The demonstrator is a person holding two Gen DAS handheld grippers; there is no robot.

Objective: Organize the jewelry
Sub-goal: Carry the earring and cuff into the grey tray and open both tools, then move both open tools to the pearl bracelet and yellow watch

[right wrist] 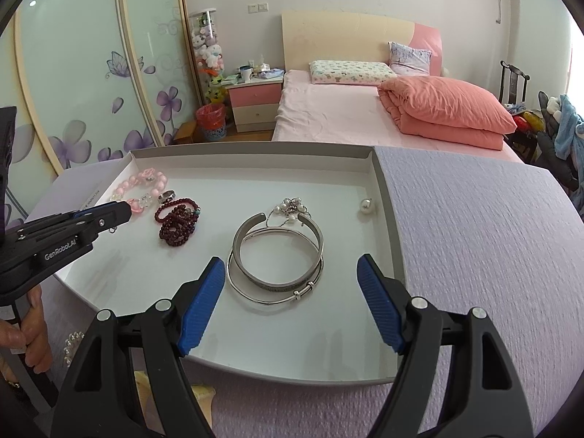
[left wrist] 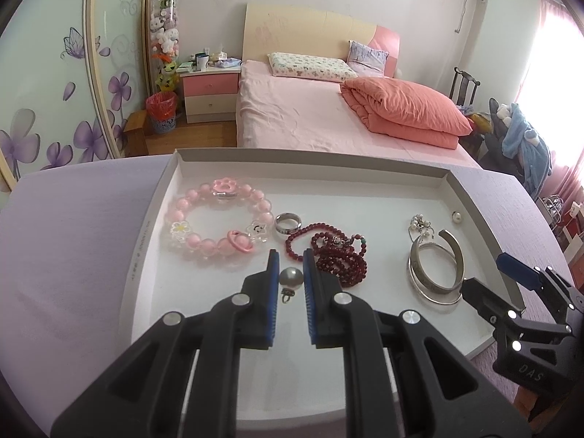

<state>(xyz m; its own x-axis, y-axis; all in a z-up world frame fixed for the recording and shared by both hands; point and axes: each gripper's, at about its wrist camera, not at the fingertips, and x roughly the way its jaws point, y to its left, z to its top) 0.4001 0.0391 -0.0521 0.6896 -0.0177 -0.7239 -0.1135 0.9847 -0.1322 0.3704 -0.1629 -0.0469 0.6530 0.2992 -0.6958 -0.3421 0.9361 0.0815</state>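
Note:
A white tray [left wrist: 365, 182] holds a pink bead bracelet [left wrist: 219, 224], a silver ring [left wrist: 288, 223], a dark red bead string [left wrist: 334, 255], two silver bangles [left wrist: 434, 268], a pearl chain [left wrist: 421, 224] and a loose pearl [left wrist: 456, 216]. My left gripper [left wrist: 291, 268] is narrowed around a pearl earring [left wrist: 291, 279], the pads close on both sides; contact is unclear. My right gripper [right wrist: 290, 273] is open wide, just in front of the bangles [right wrist: 277, 255] over the tray [right wrist: 387, 219].
The tray lies on a lilac cloth-covered table [right wrist: 474, 237]. Behind it stand a pink bed [left wrist: 310, 109], a nightstand [left wrist: 210, 91] and a flowered wardrobe [left wrist: 54, 91]. A pearl string [right wrist: 71, 345] hangs at the table's near left edge.

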